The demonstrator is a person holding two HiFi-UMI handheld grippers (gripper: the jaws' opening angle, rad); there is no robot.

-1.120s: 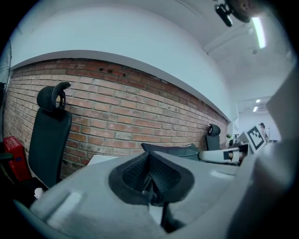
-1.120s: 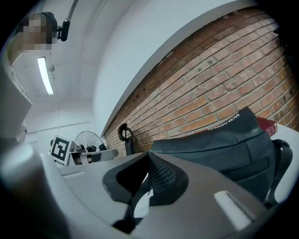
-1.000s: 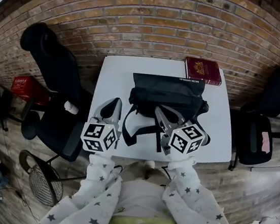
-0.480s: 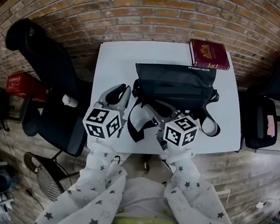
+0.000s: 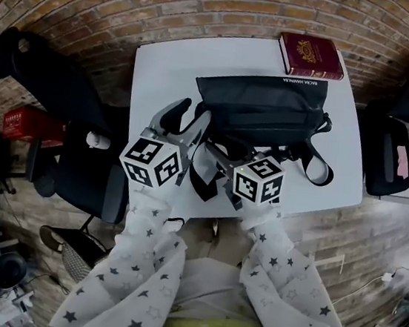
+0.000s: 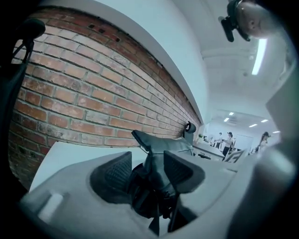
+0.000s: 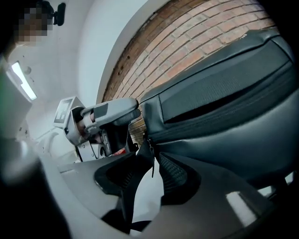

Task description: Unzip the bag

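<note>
A black zip bag (image 5: 260, 110) lies on the white table (image 5: 165, 64), its strap (image 5: 322, 167) trailing to the right. My left gripper (image 5: 188, 116) is at the bag's left end. Its jaws have just been opening and stand open, with that end of the bag (image 6: 158, 175) between the pads, not pinched. My right gripper (image 5: 218, 153) is at the bag's near left side. Its jaws have also just been opening and are open around a thin zip pull (image 7: 152, 156) hanging off the bag (image 7: 224, 102). The left gripper (image 7: 110, 112) shows in the right gripper view.
A red book (image 5: 310, 55) lies at the table's far right corner. A brick wall (image 5: 211, 3) runs behind the table. Black office chairs stand to the left (image 5: 44, 78) and right (image 5: 402, 140). A red box (image 5: 30, 125) sits on the floor at left.
Both grippers have moved forward and down to the bag's left end. Their jaws, together a second ago, now stand apart.
</note>
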